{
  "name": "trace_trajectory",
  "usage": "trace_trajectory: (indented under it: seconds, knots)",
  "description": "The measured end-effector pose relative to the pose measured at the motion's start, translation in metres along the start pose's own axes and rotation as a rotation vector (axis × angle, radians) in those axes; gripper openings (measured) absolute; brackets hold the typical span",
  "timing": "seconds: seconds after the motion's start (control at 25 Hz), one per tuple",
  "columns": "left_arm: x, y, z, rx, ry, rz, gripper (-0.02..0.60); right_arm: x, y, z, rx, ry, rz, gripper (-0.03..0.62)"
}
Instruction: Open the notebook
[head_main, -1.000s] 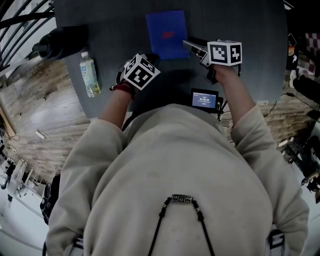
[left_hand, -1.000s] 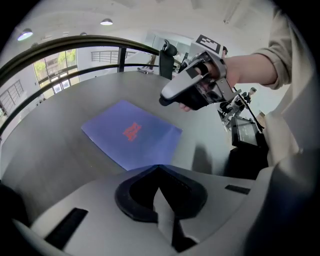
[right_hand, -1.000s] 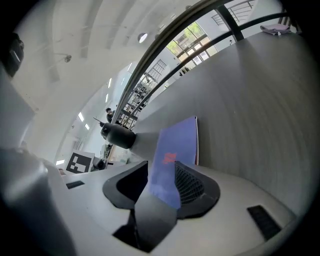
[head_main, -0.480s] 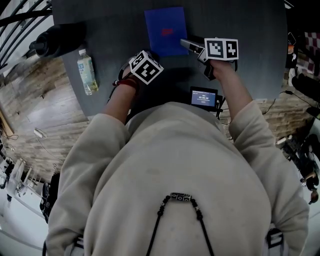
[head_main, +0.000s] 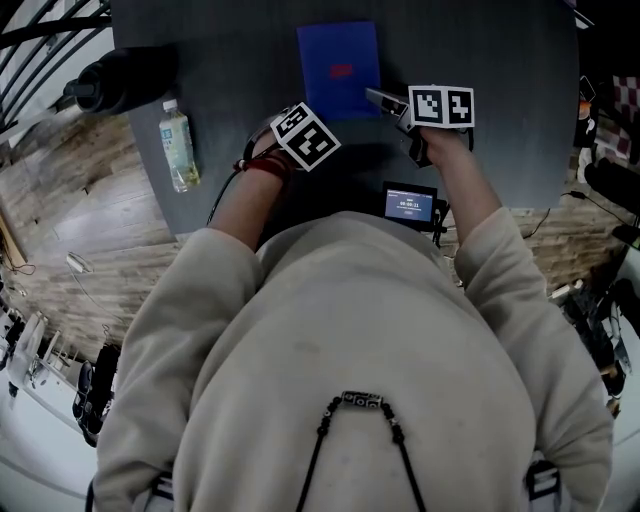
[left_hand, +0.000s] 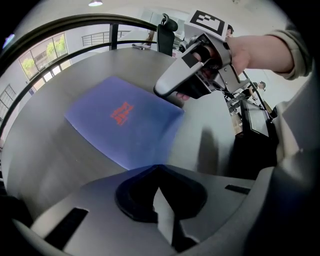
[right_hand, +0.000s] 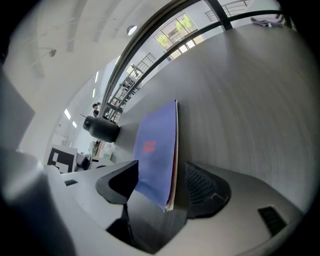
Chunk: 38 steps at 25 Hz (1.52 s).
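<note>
A closed blue notebook (head_main: 338, 68) with a red label lies flat on the dark grey table (head_main: 480, 60). My right gripper (right_hand: 162, 187) reaches in from the right. Its jaws are opening, and the notebook's near right corner (right_hand: 160, 165) stands between them with a gap on the left side. In the left gripper view the right gripper (left_hand: 172, 87) sits at the notebook's (left_hand: 125, 120) edge. My left gripper (left_hand: 157, 170) points steeply down just short of the notebook's near left corner, its jaws together on nothing. Its marker cube (head_main: 305, 137) hides the jaws in the head view.
A plastic water bottle (head_main: 178, 147) lies at the table's left edge, with a black cylinder (head_main: 120, 80) behind it. A small lit screen (head_main: 410, 204) is mounted at the near edge by the person's body. Curved railings run behind the table.
The left gripper has shifted a little right, toward the notebook's near left corner, and tipped down. The right gripper has sunk slightly at the notebook's right corner.
</note>
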<state>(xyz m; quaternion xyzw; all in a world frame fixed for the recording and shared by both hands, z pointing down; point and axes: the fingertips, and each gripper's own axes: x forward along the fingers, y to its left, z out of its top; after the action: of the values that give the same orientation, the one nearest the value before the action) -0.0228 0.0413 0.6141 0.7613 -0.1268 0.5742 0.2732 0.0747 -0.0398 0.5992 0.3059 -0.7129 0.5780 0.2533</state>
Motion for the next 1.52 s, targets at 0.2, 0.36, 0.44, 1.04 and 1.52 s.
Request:
trace_trajectory:
  seconds: [0.2, 0.36, 0.44, 1.04, 1.52]
  knots:
    - [0.000, 0.002, -0.002, 0.010, -0.003, 0.000, 0.001, 0.008, 0.009, -0.004, -0.097, 0.034, -0.035, 0.278]
    - [0.000, 0.001, -0.001, 0.001, -0.008, -0.009, 0.000, 0.009, 0.014, 0.000, -0.071, 0.016, -0.008, 0.278]
    - [-0.001, 0.003, -0.001, 0.004, -0.008, -0.005, 0.000, 0.013, 0.012, 0.000, -0.077, 0.025, -0.017, 0.278]
    - [-0.001, 0.001, 0.000, 0.037, -0.017, 0.012, 0.000, -0.004, 0.031, -0.001, -0.149, 0.034, 0.030, 0.278]
    - [0.000, 0.000, 0.001, 0.097, -0.003, 0.027, 0.002, -0.021, 0.070, 0.007, -0.141, -0.025, 0.155, 0.278]
